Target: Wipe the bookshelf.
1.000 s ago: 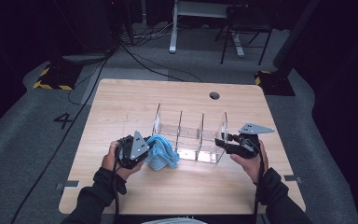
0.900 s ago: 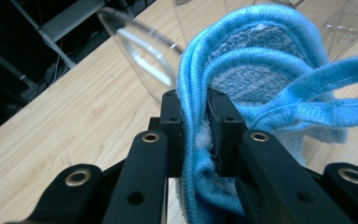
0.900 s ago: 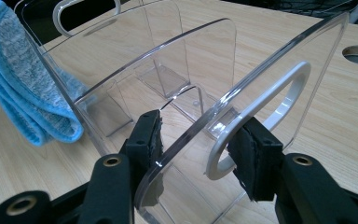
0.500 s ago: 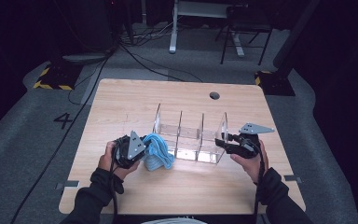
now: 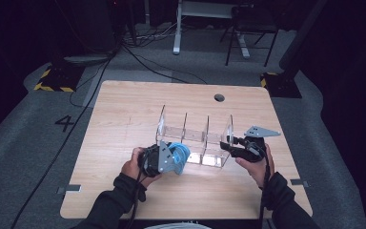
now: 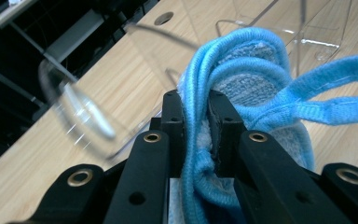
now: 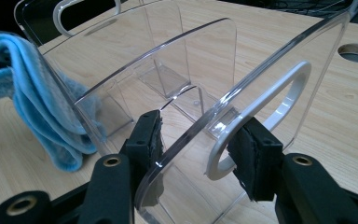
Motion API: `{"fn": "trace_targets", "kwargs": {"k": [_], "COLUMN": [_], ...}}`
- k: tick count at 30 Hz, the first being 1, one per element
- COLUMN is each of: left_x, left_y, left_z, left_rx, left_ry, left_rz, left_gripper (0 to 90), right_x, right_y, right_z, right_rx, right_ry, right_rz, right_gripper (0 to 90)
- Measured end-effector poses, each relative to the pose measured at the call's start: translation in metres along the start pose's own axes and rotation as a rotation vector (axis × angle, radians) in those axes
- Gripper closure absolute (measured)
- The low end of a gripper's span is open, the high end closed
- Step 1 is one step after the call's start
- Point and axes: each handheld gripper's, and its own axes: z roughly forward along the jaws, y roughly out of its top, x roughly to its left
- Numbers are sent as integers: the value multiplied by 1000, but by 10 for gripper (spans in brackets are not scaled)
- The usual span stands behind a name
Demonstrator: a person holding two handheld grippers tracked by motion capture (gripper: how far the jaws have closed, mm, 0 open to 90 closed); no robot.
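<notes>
**poster1:** cloth first, since it's leftmost. blue cloth (image 6: 242, 88) is bunched up and pinched in the left gripper (image 6: 196, 116), jaws squeezed tight on a fold of it, loops of hem sticking out past the tips. from the high view the left gripper (image 5: 164, 160) sits at the near left end of the clear organizer (image 5: 195, 136), with the cloth (image 5: 180, 155) right up against that end wall, on the outside of it as far as i can see.

**poster2:** yeah, and the organizer is a see-through rack with upright dividers, standing on the wooden table (image 5: 124, 114). is the cloth touching the tabletop?

**poster1:** can't tell, it hangs low. in the right gripper view it (image 7: 37, 98) droops beside the far end wall.

**poster2:** and the right side?

**poster1:** right gripper (image 7: 198, 149) has its jaws on either side of the organizer's right end wall (image 7: 261, 88), the one with the handle cutout. one pad sits against the white rim of the cutout, the other inside the wall; looks clamped on it. high view shows the right gripper (image 5: 231, 145) at that end.
</notes>
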Motion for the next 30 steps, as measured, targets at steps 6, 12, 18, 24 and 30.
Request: {"fn": "trace_targets", "kwargs": {"k": [6,12,18,24,30], "left_x": [-14,-33,-51,-53,-38], "left_y": [20,41,57,57,48], "left_z": [17,31,41,42,35], "left_rx": [-22,-39,-62,-60,-53], "left_ry": [-44,-78,-121,-123,-108], "left_rz": [10,41,74,93,70], "left_gripper": [792,791,790,789,788], "right_x": [1,0,0,1,-1], "right_y": [0,0,0,2,2], "right_z": [-1,-1,-2,-6,-16], "right_rx": [6,7,7,0,-10], "right_ry": [-3,-12,-26,-62,-54], "right_rz": [28,34,28,-13,-19], "right_gripper": [547,547,525,383,343]}}
